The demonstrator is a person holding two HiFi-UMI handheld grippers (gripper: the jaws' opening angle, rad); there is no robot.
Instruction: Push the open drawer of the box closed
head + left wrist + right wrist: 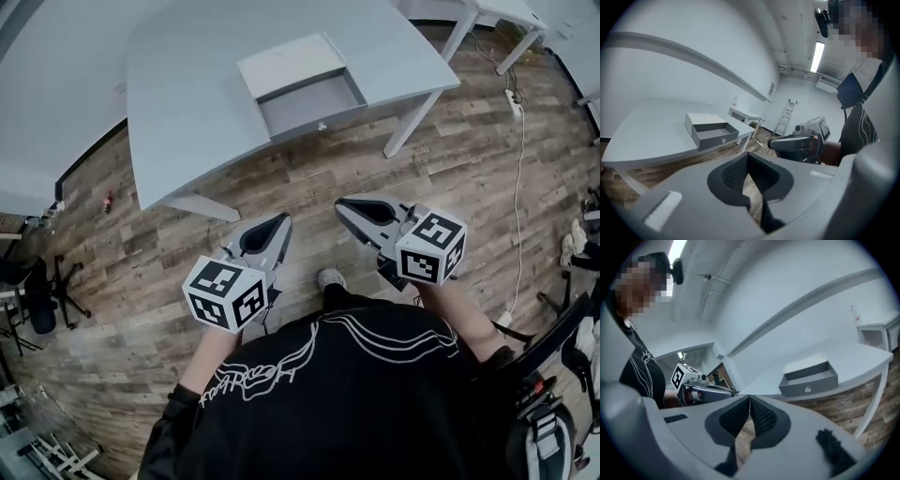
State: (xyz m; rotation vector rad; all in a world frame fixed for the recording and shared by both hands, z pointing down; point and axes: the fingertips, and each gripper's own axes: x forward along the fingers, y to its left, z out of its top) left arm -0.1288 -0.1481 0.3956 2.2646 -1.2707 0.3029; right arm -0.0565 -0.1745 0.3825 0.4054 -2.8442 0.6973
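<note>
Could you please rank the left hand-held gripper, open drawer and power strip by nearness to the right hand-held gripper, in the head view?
1. Left hand-held gripper, beside it.
2. Open drawer, ahead on the table.
3. Power strip, far to the right.

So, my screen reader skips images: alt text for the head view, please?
A grey box with its drawer open sits on a grey table; nearer the person, the left gripper and right gripper are shut and empty.

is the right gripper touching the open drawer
Apart. The head view shows the right gripper over the wood floor, well short of the drawer on the table.
</note>
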